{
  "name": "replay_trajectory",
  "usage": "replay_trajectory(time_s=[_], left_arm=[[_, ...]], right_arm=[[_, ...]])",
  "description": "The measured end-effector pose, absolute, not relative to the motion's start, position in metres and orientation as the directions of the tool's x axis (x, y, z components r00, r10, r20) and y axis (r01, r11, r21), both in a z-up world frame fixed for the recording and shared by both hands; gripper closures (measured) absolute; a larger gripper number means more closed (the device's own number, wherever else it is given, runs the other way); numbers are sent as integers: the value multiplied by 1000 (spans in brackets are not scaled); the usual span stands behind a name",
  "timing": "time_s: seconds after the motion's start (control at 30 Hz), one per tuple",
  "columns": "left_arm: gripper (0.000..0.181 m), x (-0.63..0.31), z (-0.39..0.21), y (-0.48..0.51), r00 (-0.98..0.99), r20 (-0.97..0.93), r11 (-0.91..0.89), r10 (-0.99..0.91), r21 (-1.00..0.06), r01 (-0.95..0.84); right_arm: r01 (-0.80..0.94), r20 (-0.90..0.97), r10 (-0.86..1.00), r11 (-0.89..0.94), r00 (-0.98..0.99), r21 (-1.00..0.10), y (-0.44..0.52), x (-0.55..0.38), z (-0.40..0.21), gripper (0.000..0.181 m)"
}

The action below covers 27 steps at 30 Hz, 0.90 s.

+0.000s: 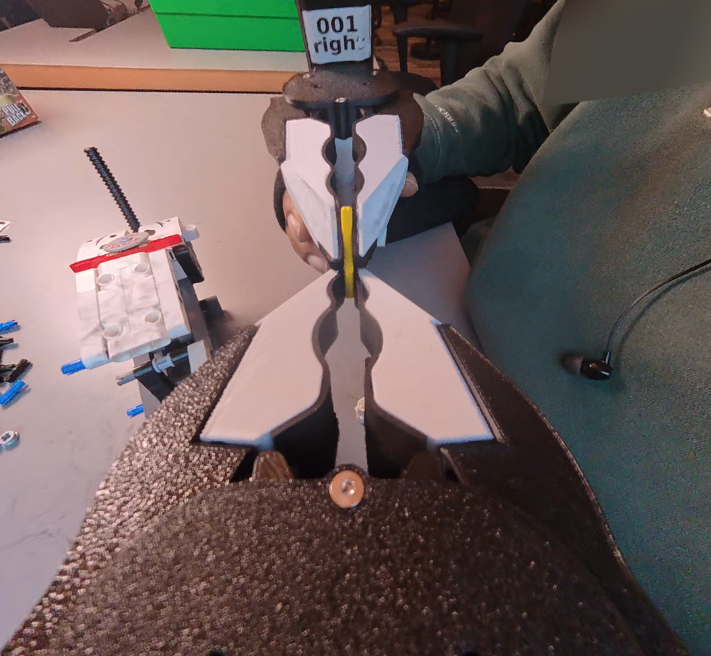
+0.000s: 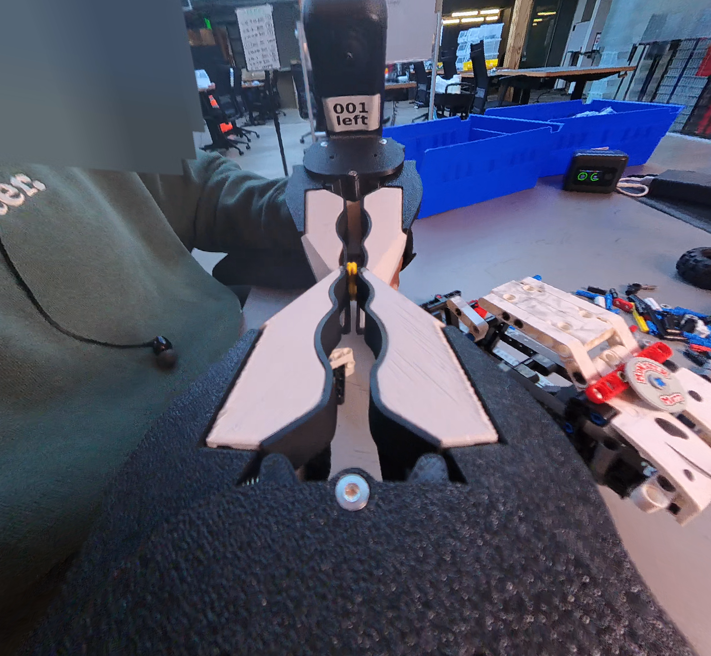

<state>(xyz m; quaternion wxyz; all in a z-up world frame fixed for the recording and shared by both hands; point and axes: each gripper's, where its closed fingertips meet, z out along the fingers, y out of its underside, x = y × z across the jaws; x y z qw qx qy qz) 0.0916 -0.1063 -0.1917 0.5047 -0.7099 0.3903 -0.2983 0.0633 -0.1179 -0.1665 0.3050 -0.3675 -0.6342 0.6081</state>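
While the left gripper (image 1: 348,291) and right gripper (image 2: 351,283) meet tip to tip, we see both clamped on one yellow pin (image 1: 348,252) beside the model (image 1: 134,291).

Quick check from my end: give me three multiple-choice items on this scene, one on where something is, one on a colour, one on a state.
1. Where does the white brick model sit, seen from the left wrist view?
A. Left of the tools
B. Inside the green bin
C. In the person's lap

2. What colour is the thin piece between both tools' tips?
A. Blue
B. Yellow
C. Red

3. How does the left tool stand?
A. Wide open
B. Out of view
C. Shut on the thin piece

Answers: 1 A, it rests on the table left of the fingers; 2 B, it is plainly yellow; 3 C, the tips pinch it, as do the right tool's.
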Motion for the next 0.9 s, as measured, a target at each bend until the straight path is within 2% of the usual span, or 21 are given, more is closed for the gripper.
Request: replay_trajectory(time_s=[0.2,0.33,0.63,0.9], left_arm=[[179,89,-216,-108,513,-23,-217,-858,-889,-403],[179,86,-227,-110,510,-33,-235,-859,-860,-452],[179,90,-242,-114,486,-13,-266,-874,-824,-500],[179,90,-250,-119,471,13,-290,-882,-803,-521]], right_arm=[[171,160,805,308,-572,-936,-116,70,-192,177],[199,249,759,445,-601,-873,-114,72,-200,171],[239,346,651,638,-676,-732,-117,74,-222,174],[226,380,607,690,-698,-687,-122,75,-232,176]])
